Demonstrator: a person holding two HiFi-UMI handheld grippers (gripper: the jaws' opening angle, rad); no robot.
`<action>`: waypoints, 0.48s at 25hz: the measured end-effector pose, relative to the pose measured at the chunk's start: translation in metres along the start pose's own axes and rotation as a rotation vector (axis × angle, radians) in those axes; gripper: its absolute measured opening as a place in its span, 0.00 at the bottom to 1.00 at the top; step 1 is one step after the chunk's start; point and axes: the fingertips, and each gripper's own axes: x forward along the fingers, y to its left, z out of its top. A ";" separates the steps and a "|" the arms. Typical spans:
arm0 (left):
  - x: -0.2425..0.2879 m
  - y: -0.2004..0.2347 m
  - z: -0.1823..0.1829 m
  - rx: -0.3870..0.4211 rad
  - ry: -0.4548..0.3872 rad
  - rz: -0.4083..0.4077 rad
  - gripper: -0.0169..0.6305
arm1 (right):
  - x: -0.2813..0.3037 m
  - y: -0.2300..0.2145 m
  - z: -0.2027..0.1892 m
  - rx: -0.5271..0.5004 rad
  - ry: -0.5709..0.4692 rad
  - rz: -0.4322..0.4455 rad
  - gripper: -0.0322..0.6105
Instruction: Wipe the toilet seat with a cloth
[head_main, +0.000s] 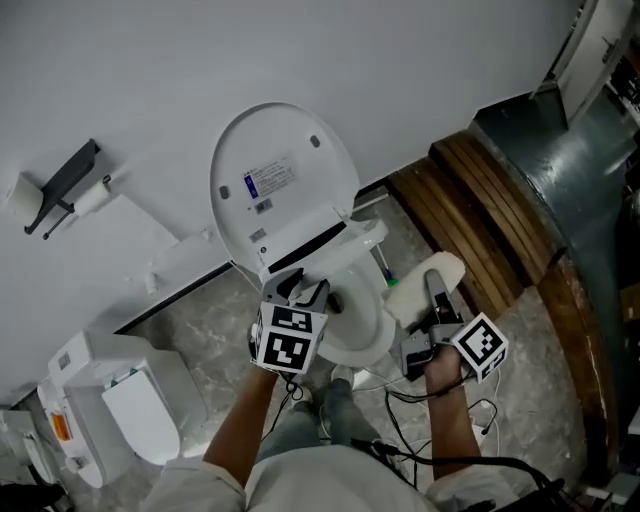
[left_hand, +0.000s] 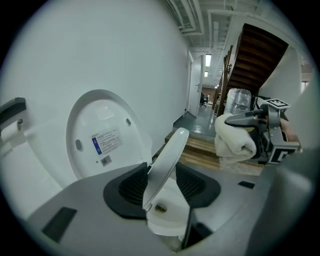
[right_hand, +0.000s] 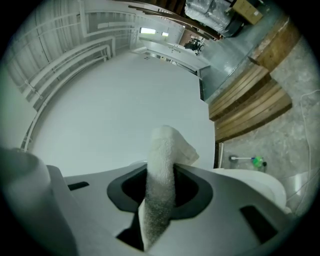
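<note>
Left gripper (head_main: 308, 293): jaws clamped on the rim of the half-raised toilet seat (head_main: 347, 237). Right gripper (head_main: 434, 292): jaws closed on the folded white cloth (head_main: 412, 297), beside the bowl (head_main: 362, 332). Surroundings: white wall (head_main: 150, 80), grey marbled floor (head_main: 200, 330), wooden steps (head_main: 490, 220) at right.

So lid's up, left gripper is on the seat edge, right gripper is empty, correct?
Not quite. The right gripper isn't empty: its jaws are shut on the white cloth, clear in the right gripper view. The rest holds: the lid is up and the left gripper grips the seat edge.
</note>
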 end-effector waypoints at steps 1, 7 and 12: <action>-0.001 -0.007 -0.005 0.006 0.006 -0.012 0.33 | -0.005 -0.005 0.000 -0.003 -0.007 -0.014 0.21; -0.001 -0.045 -0.034 0.080 0.016 -0.096 0.33 | -0.035 -0.026 -0.007 -0.009 -0.079 -0.054 0.21; 0.001 -0.078 -0.071 0.149 0.068 -0.194 0.33 | -0.067 -0.052 -0.028 0.004 -0.110 -0.123 0.21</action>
